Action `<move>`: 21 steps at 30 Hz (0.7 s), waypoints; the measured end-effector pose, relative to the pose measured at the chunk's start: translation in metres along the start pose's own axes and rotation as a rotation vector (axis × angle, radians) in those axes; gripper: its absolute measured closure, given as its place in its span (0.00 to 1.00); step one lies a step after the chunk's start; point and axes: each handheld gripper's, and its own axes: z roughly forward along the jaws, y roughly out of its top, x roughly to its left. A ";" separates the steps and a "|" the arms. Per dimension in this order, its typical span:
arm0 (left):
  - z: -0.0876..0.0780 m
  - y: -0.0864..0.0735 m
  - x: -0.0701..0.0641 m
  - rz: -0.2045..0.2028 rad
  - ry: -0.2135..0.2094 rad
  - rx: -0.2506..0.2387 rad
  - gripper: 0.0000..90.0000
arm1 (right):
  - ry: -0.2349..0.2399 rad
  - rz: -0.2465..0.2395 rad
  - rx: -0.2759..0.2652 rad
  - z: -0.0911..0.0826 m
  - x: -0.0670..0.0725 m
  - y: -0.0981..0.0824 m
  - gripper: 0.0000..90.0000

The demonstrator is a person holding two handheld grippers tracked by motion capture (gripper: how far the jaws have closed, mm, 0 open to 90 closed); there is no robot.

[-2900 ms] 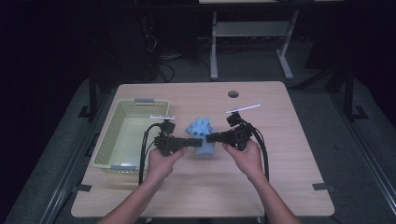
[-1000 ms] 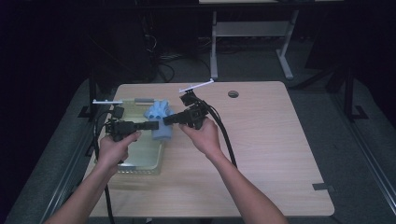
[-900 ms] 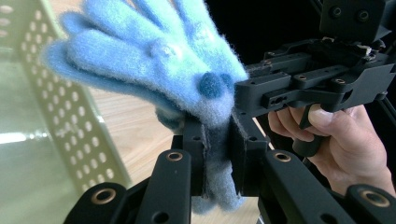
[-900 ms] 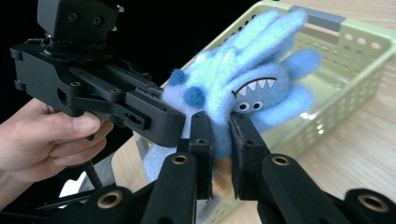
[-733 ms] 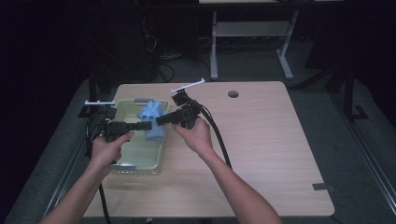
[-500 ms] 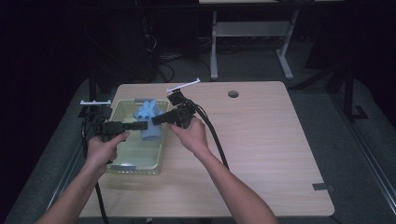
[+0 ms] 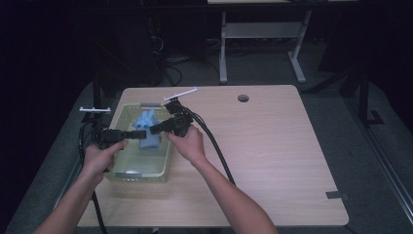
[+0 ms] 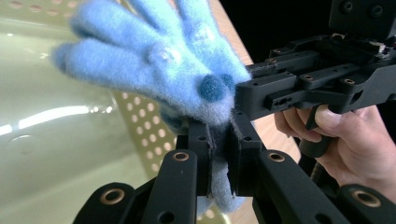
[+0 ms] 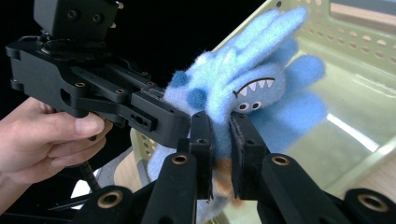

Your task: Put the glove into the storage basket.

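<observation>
Here the blue plush toy (image 7: 147, 130) hangs just above the pale green basket (image 7: 122, 174), held between the two grippers over the basket's far half. It is a soft, fuzzy felt creature with a stitched toothy grin and small eyes, several rounded lobes like fingers or ears, and darker blue spots. I judge it very light and limp: it will fold and droop wherever it is not supported, it will not slip easily because the nap gives the pads plenty of friction, and nothing about it looks breakable. The best hold is a pinch on a thin edge or flap of the fabric, which is how it is taken now.

In the right gripper view the toy's (image 9: 252, 88) lobes fan up and away toward the basket's perforated wall (image 9: 336, 35), with its face turned to that camera; its long axis runs from the pinched lower edge up to those lobe tips. In the left gripper view the same lobes (image 8: 154, 60) spread away over the basket's glossy floor (image 8: 56, 154).

The left gripper (image 7: 138, 134) is clamped on the toy's lower edge, fabric squeezed flat between its pads. The right gripper (image 7: 155, 129) is likewise closed tight on the cloth from the opposite side, its tips nearly meeting the left's. The basket sits at the left end of the wooden table (image 7: 272, 146).
</observation>
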 end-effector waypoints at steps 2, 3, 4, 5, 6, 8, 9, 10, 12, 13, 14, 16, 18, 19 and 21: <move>-0.001 0.000 0.003 0.007 0.024 0.013 0.91 | 0.000 0.003 0.006 0.007 -0.002 -0.001 0.90; -0.001 0.000 0.004 0.006 0.034 0.019 0.91 | 0.002 0.002 0.008 0.010 -0.003 -0.001 0.90; -0.002 -0.001 0.005 0.005 0.048 0.016 0.91 | 0.005 0.007 0.010 0.012 -0.004 -0.002 0.90; -0.002 -0.002 0.007 0.001 0.054 0.017 0.91 | 0.006 0.006 0.013 0.015 -0.005 -0.002 0.90; -0.002 -0.003 0.009 -0.008 0.061 0.020 0.91 | 0.005 0.013 0.014 0.018 -0.005 -0.003 0.90; -0.003 -0.005 0.013 -0.011 0.078 0.026 0.91 | 0.010 0.024 0.017 0.024 -0.007 -0.004 0.90; -0.003 -0.007 0.016 -0.015 0.087 0.029 0.91 | 0.011 0.026 0.022 0.027 -0.008 -0.005 0.90; -0.004 -0.008 0.017 -0.025 0.095 0.034 0.91 | 0.011 0.029 0.026 0.032 -0.010 -0.006 0.90; -0.005 -0.009 0.022 -0.035 0.112 0.039 0.91 | 0.010 0.039 0.038 0.038 -0.011 -0.007 0.90; -0.005 -0.010 0.024 -0.039 0.118 0.042 0.91 | 0.010 0.045 0.043 0.043 -0.012 -0.007 0.90; -0.006 -0.011 0.026 -0.043 0.126 0.044 0.91 | 0.008 0.047 0.046 0.046 -0.012 -0.008 0.90; -0.006 -0.012 0.031 -0.047 0.137 0.053 0.91 | 0.008 0.052 0.056 0.053 -0.014 -0.009 0.90; -0.005 -0.014 0.034 -0.054 0.143 0.056 0.91 | 0.008 0.055 0.065 0.057 -0.016 -0.010 0.90; -0.005 -0.015 0.035 -0.066 0.145 0.058 0.91 | 0.009 0.068 0.066 0.059 -0.017 -0.011 0.90; -0.004 -0.016 0.038 -0.062 0.154 0.063 0.91 | 0.002 0.065 0.074 0.063 -0.019 -0.011 0.89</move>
